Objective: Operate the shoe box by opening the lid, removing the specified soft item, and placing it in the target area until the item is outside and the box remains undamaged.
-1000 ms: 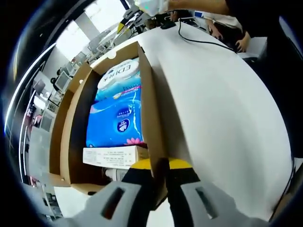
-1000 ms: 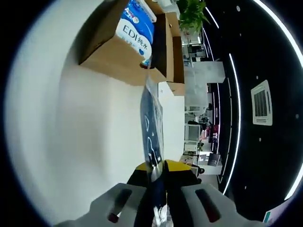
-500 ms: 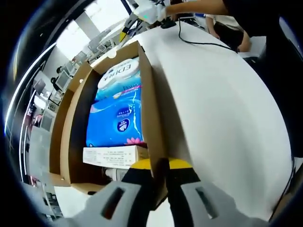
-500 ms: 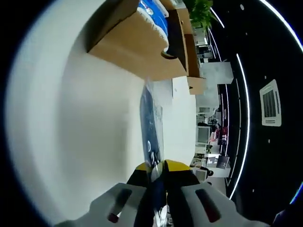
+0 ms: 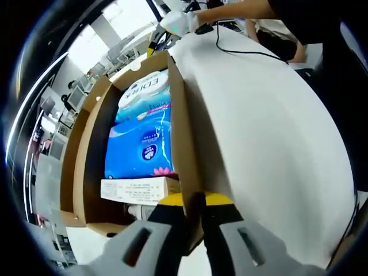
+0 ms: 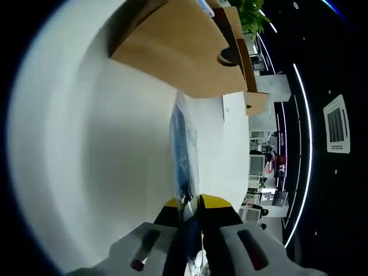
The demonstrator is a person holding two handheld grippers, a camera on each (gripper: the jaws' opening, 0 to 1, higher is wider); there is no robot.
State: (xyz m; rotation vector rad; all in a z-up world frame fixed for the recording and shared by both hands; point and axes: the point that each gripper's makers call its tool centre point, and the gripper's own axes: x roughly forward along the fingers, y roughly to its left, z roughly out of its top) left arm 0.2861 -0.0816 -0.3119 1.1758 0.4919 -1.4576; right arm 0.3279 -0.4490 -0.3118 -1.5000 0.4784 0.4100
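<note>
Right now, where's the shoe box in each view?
Left gripper view: the shoe box runs up the left-centre, open, packs inside; the left gripper is shut on its near wall.
Right gripper view: the box's brown outside sits at top centre, beyond the right gripper.
Shared landmark: the white table under the box.

A white bench (image 5: 276, 132) carries the open cardboard shoe box (image 5: 181, 144), which sits directly on it, and a black cable (image 5: 247, 50) trails across the far end.
</note>
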